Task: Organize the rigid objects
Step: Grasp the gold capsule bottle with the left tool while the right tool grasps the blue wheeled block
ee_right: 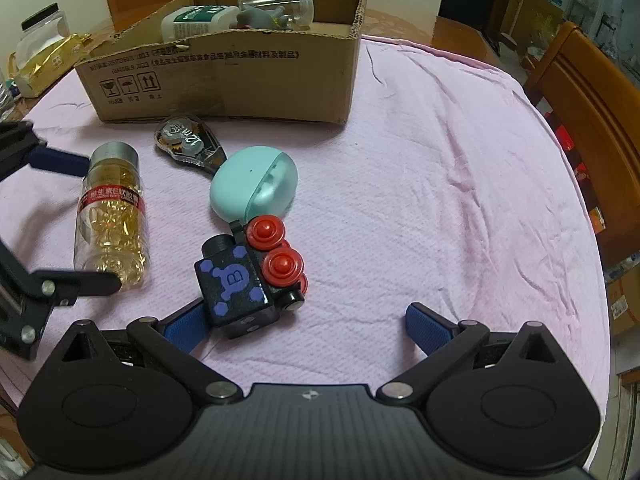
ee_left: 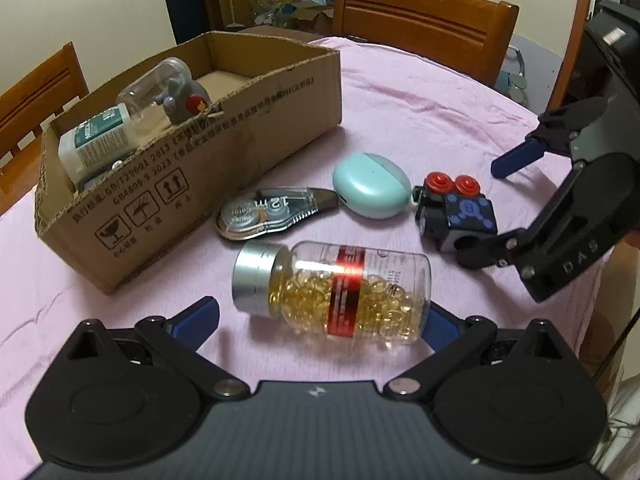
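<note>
Straddling the capsule bottle (ee_left: 334, 288) with the left claw (ee_left: 320, 320) spread; flanking the toy block (ee_right: 244, 284) with the right claw (ee_right: 308, 326) spread.

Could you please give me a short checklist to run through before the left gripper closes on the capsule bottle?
1. Left gripper open wide enough: ok, both jaws are spread.
2. Capsule bottle between the fingers: ok, it lies on its side between them.
3. Bottle's silver cap on: ok.
4. Right gripper clear of the bottle: ok, open near the black toy block, apart from the bottle.
5. Room in the cardboard box: ok, a bare floor patch shows at the far end.
6. Firm contact on the bottle: cannot tell.
</note>
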The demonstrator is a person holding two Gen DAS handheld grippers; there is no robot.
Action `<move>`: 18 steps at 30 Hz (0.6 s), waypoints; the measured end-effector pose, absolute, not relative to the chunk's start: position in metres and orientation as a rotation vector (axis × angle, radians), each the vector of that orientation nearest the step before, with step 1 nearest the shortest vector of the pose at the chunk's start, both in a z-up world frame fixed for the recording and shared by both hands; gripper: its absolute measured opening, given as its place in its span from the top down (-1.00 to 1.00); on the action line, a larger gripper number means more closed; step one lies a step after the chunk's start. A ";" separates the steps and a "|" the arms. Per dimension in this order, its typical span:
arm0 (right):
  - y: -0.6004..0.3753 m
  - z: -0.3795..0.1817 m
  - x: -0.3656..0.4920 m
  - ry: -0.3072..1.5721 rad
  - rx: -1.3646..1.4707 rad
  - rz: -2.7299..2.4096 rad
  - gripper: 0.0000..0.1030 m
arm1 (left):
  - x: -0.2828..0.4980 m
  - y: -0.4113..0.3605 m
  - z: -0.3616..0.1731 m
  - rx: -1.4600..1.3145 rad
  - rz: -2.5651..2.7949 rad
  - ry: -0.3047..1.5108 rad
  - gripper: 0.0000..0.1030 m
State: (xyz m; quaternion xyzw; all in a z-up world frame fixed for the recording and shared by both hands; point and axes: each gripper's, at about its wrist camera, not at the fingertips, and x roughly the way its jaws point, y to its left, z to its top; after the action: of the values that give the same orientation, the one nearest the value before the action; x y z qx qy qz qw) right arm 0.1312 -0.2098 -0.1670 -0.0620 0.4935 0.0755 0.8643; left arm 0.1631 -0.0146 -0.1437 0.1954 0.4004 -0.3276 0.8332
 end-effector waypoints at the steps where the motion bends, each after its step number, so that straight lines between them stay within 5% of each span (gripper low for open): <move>1: -0.210 -0.167 0.131 1.034 -0.133 0.163 -1.00 | 0.163 -0.015 -0.143 0.414 -0.695 0.847 -0.98; 9: -0.202 -0.163 0.137 1.035 -0.211 0.239 -0.97 | 0.167 -0.021 -0.144 0.396 -0.686 0.863 -0.80; 18: -0.194 -0.156 0.148 1.018 -0.261 0.380 -0.48 | 0.166 -0.021 -0.144 0.379 -0.642 0.879 -0.80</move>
State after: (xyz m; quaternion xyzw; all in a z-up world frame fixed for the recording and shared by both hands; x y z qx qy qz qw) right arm 0.1475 -0.1940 -0.1558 -0.1239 0.4829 0.1803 0.8479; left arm 0.1664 -0.0214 -0.1438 0.1794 0.4155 -0.3034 0.8385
